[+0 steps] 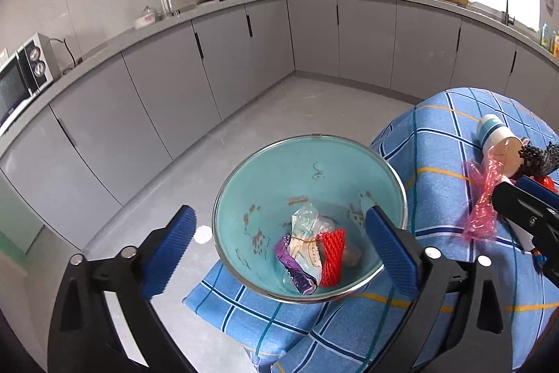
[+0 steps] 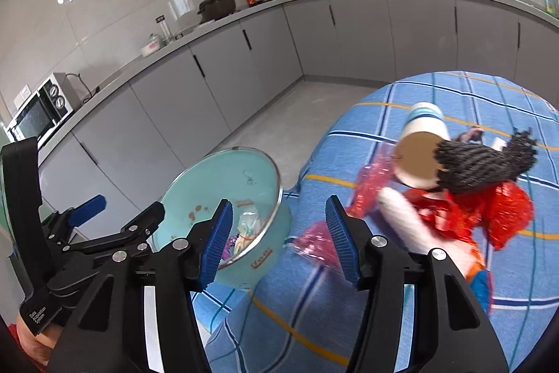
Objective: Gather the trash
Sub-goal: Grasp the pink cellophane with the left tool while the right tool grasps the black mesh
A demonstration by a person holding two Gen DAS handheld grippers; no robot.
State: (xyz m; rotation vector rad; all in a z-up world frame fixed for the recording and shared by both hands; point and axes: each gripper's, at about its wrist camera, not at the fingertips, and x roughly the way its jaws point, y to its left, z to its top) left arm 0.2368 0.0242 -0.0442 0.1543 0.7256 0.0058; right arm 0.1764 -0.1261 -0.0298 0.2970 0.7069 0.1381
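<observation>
Trash so far: a red foam net (image 1: 332, 257), a purple wrapper (image 1: 295, 271) and a clear plastic bag (image 1: 307, 226) lie in my teal enamel bowl (image 1: 272, 177). Left gripper (image 1: 279, 250) gapes empty above it; right gripper (image 2: 277, 238) half apart, empty. I judge this about half done: a pink plastic wrapper (image 2: 370, 184), black foam net (image 2: 485, 163), white paper cup (image 2: 422, 135) and red bag (image 2: 503, 215) remain on the blue checked cloth (image 2: 436, 285).

Bowls: I count one teal bowl (image 1: 314, 170), near left on the checked cloth (image 1: 436, 142).
Trash in the bowl: I see three pieces: one clear wrapper (image 1: 305, 226), one purple wrapper (image 1: 295, 271), one red foam net (image 1: 332, 256).
Cups: one paper cup (image 2: 421, 142) lying on its side, far right.
Black nets: one black foam net (image 2: 485, 159).
Pink wrappers: I make out two (image 2: 370, 179) (image 2: 316, 245).
</observation>
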